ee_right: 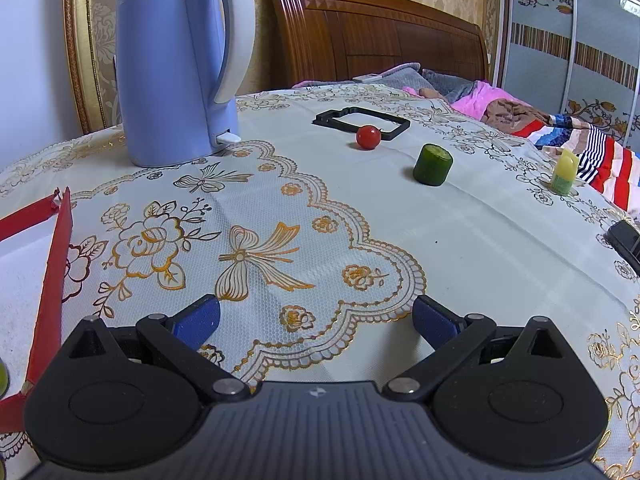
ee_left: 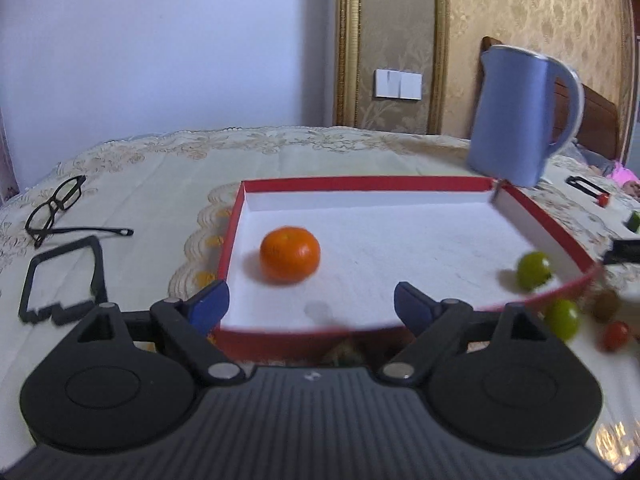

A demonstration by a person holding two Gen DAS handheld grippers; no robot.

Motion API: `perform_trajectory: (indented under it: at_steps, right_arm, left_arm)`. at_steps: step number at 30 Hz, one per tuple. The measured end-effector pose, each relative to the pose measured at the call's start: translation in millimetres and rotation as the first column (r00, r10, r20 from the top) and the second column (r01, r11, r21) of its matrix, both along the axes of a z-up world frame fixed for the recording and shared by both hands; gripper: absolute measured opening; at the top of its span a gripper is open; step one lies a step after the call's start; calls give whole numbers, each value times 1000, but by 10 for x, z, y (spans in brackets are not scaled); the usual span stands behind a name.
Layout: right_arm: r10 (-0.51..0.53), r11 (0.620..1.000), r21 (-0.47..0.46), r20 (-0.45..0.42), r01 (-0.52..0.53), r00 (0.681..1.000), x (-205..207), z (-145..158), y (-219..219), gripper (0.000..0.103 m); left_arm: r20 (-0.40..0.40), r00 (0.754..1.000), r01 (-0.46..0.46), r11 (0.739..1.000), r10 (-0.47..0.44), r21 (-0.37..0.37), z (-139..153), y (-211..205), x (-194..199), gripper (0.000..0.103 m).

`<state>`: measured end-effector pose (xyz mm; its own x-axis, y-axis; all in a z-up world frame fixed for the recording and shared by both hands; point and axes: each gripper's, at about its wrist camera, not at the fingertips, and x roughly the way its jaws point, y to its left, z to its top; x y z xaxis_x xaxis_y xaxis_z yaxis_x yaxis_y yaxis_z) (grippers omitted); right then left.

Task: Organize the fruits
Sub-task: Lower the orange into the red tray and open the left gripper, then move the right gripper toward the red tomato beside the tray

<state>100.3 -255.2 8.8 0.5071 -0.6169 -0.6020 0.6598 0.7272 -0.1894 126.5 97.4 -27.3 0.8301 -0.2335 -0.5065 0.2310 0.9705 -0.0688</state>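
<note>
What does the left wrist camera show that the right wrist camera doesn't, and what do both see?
Only the left wrist view: the orange mandarin and a green fruit inside the box, eyeglasses on the cloth, plus another green fruit and a small red one outside the box's right edge. Its open claw hovers at the box.

Only the right wrist view: the wooden headboard, a yellow-green bottle, and the open right claw.

Both: the red-walled box, blue kettle, cherry tomato, and cut cucumber piece.

My left wrist view looks low over the red tray; my right faces the desk beside it. Both catch the blue kettle.
</note>
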Motion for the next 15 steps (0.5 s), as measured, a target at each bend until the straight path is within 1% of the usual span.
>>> perform_trajectory:
  at_steps: [1,2,4,5,6,8,10,12,15]
  right_arm:
    - [0,1000,0,0,0,1000,2,-1,3,103]
    - [0,1000,-1,0,0,1000,2,-1,5,103]
    - [0,1000,0,0,0,1000,1,-1,3,103]
    - [0,1000,0,0,0,1000,1,-1,4,103]
    - [0,1000,0,0,0,1000,1,-1,4,103]
    - [0,1000,-1,0,0,1000,0,-1,3,103]
    - [0,1000,-1,0,0,1000,1,-1,4,103]
    - [0,1000,-1,0,0,1000,0,0,4,103]
    - [0,1000,-1,0,0,1000,1,0,5,103]
  left_arm:
    - [20,1000,-1,1000,1,-2,7,14,-75,89]
    - [28,1000,-11,1000,11,7,10,23,-142,93]
    - [38,997,-64,998,63,21,3,62,-236,95]
    - [40,996,-78,997,77,7,-1,114,-270,96]
    - [16,997,-80,997,80,-13,-1,167,-272,97]
    - [-34,995,-89,996,89,0,-22,262,-244,97]
    - [-50,995,-92,996,91,-8,-29,372,-248,99]
    - [-64,990,-121,992,122,18,-42,437,-225,99]
    - [-82,985,-147,988,151,52,-140,491,-158,100]
